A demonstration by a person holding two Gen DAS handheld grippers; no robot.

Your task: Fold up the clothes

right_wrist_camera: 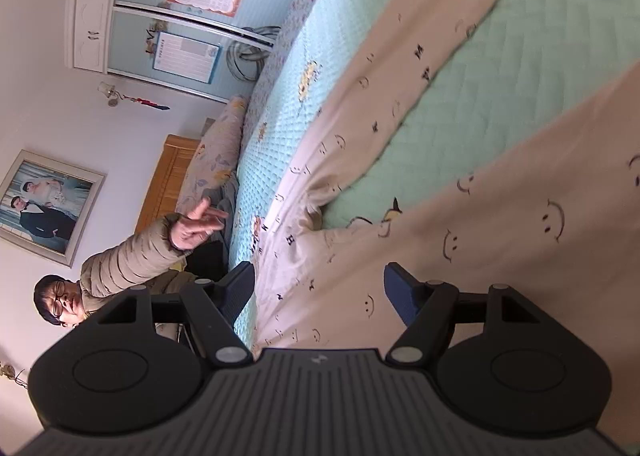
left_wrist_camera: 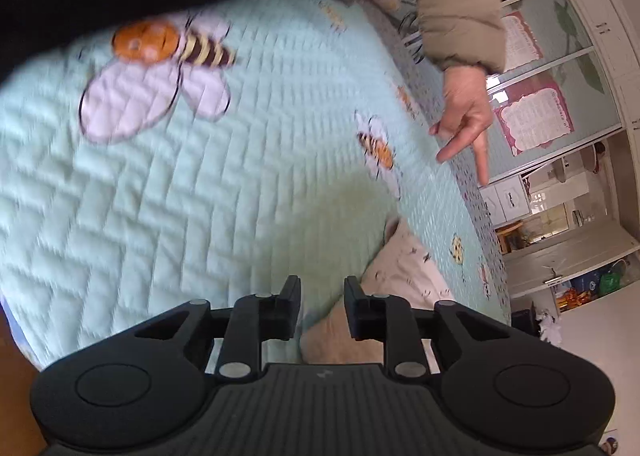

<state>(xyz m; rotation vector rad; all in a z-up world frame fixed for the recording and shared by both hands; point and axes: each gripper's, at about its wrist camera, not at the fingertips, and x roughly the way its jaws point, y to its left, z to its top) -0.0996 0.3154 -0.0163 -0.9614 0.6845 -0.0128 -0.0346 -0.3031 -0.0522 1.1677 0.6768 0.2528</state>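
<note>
Left tongs (left_wrist_camera: 322, 292) are hovering over the mint quilt (left_wrist_camera: 200, 196) with the jaws standing partly apart, nothing pinched; a bit of the beige trousers (left_wrist_camera: 400, 276) is lying just past the tips, apart from the pads. Right tongs (right_wrist_camera: 320, 284) are sitting spread wide, low over the trousers' (right_wrist_camera: 360, 216) waist end, pads not pressing cloth. Both smiley-print legs are running away across the quilt (right_wrist_camera: 460, 116), green showing between them. Beside the bed, a person's hand (left_wrist_camera: 466, 116) in a puffy beige sleeve (left_wrist_camera: 456, 4) is pointing two fingers over the quilt edge.
</note>
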